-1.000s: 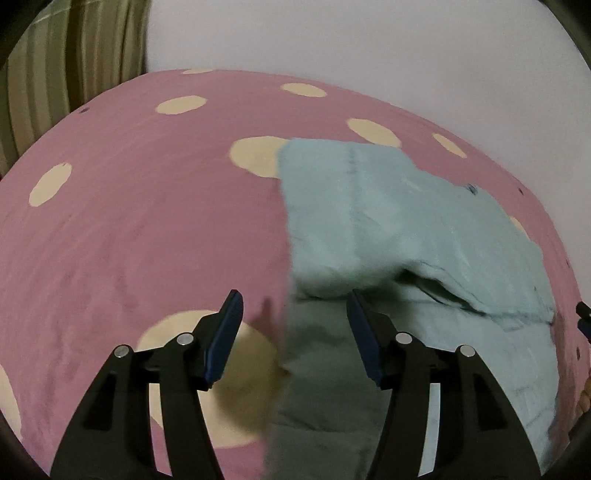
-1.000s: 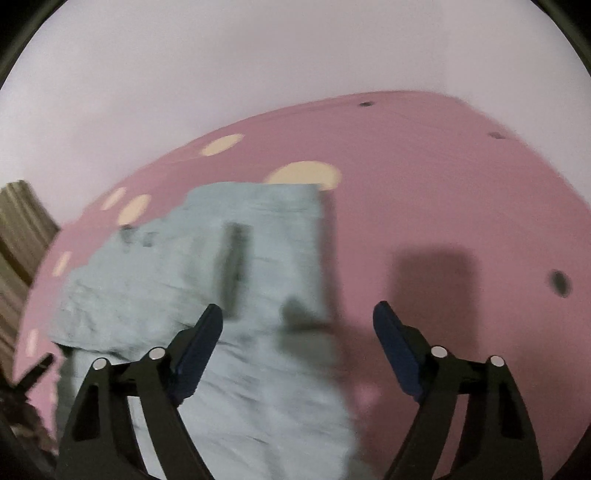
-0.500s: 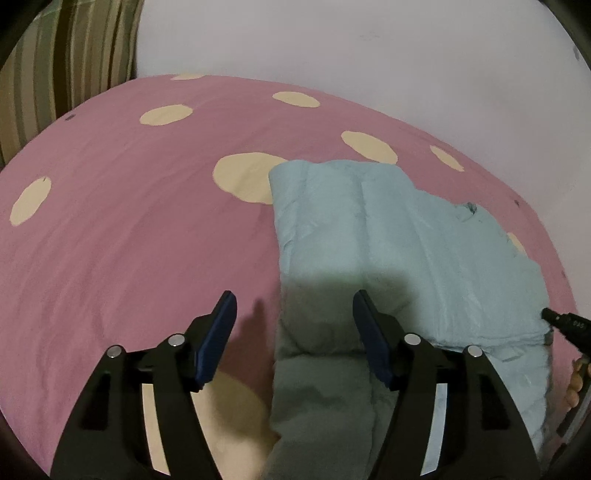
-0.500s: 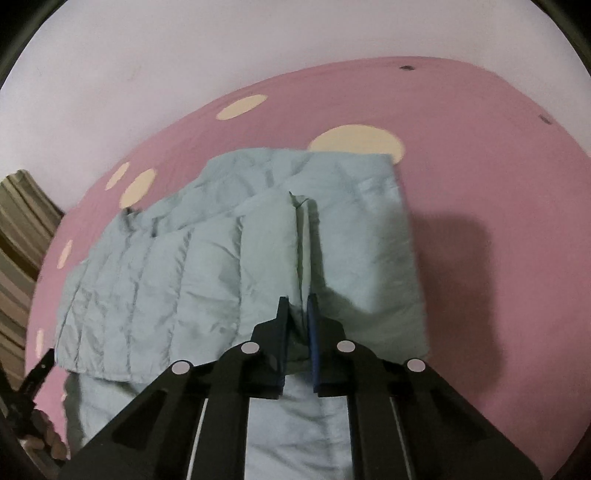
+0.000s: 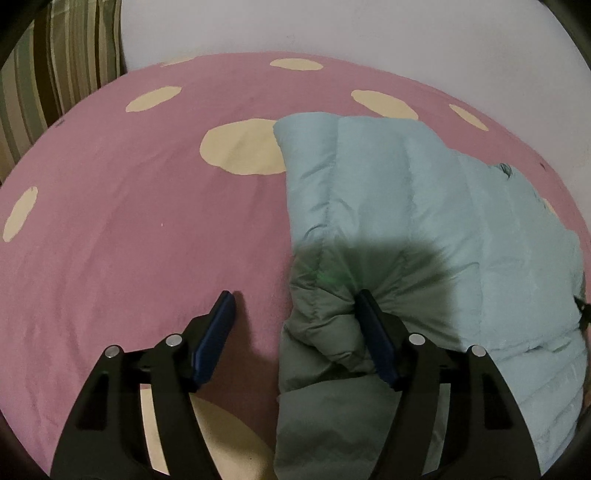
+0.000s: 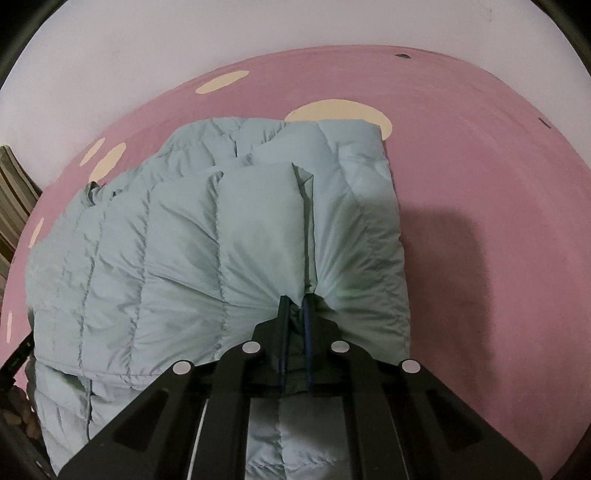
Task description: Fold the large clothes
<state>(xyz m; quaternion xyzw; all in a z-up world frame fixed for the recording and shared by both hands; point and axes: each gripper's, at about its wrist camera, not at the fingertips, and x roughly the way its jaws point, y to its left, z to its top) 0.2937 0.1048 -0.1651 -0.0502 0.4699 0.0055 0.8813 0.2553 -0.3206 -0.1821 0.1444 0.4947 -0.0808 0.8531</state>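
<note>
A pale blue-green quilted jacket (image 5: 406,206) lies folded on a pink bed sheet (image 5: 129,229) with cream spots. My left gripper (image 5: 294,295) is low over the jacket's left edge and its jaws are opening. That edge bulges between the fingers without being pinched: the right finger digs into the padding and the left finger stands over bare sheet. In the right wrist view my right gripper (image 6: 295,301) is shut on a pinched ridge of the jacket (image 6: 166,240), and creases fan out from the pads.
A pale wall (image 5: 369,29) rises behind the bed. A striped curtain (image 5: 55,66) hangs at the far left. Bare pink sheet (image 6: 480,166) stretches to the right of the jacket. Part of the other gripper (image 6: 14,362) shows at the lower left edge.
My right gripper came down and shut on a fold of the jacket. The left gripper sank closer to the jacket's left edge, its fingers a little wider.
</note>
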